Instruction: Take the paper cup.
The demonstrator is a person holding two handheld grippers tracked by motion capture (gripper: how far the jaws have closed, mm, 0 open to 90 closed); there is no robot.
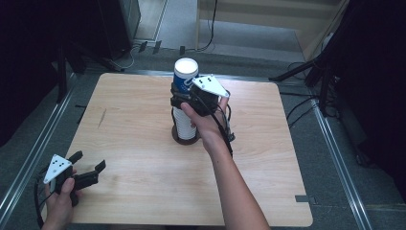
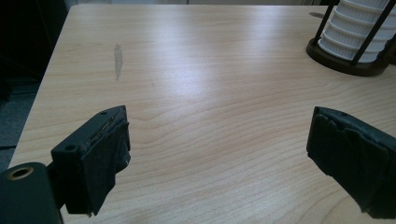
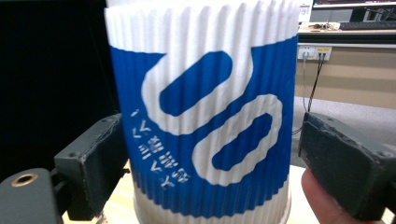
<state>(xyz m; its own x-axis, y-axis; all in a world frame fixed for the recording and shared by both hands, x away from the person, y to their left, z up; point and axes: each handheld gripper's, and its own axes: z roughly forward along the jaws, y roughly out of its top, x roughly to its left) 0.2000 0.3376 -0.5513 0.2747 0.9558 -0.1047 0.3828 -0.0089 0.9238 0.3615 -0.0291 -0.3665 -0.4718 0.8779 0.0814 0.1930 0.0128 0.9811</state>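
A blue-and-white ribbed paper cup (image 1: 186,72) sits upside down on top of a stack of white cups (image 1: 182,123), held in a dark rod holder (image 1: 186,140) at the table's middle. My right gripper (image 1: 181,96) reaches level around that top cup. In the right gripper view the cup (image 3: 205,116) lies between the jaws of the right gripper (image 3: 210,154): the left pad (image 3: 100,163) is at its wall, and a thin gap shows at the right pad (image 3: 336,158). My left gripper (image 1: 88,160) hovers open and holding nothing over the near left corner.
The wooden table (image 1: 143,167) has a dark smudge (image 2: 118,58) on its left part. From the left gripper (image 2: 217,149), the cup stack (image 2: 359,32) and the holder's base (image 2: 345,63) show far right. Tripod legs and cables stand on the floor around the table.
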